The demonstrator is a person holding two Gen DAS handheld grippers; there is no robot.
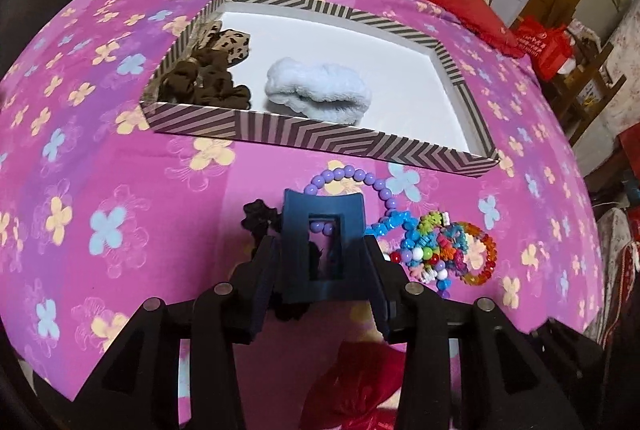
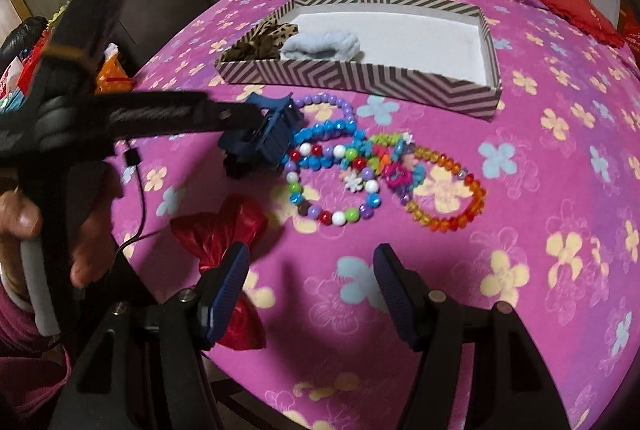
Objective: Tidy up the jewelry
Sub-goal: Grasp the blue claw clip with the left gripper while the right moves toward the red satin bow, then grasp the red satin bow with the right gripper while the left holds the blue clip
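Note:
A dark blue claw hair clip [image 1: 320,250] stands between the fingers of my left gripper [image 1: 320,262], low over the pink flowered bedspread; the pads flank it with a thin gap, so the jaws stand open. A black hair tie [image 1: 258,216] lies just beneath it. In the right wrist view the left gripper [image 2: 248,122] reaches in from the left to the clip [image 2: 264,138]. Beside it lie a purple bracelet [image 2: 328,102], a blue one [image 2: 324,134], a mixed-bead one [image 2: 336,198] and an orange one [image 2: 448,198]. My right gripper [image 2: 312,270] hovers open and empty in front of them.
A chevron-striped box [image 1: 320,134] sits further back, holding a brown scrunchie [image 1: 204,82], a leopard scrunchie [image 1: 234,44] and a pale blue fluffy band [image 1: 316,90]. A red bow [image 2: 216,230] lies by my right gripper's left finger. Pillows and clutter line the far edge. A hand [image 2: 24,218] grips the left tool.

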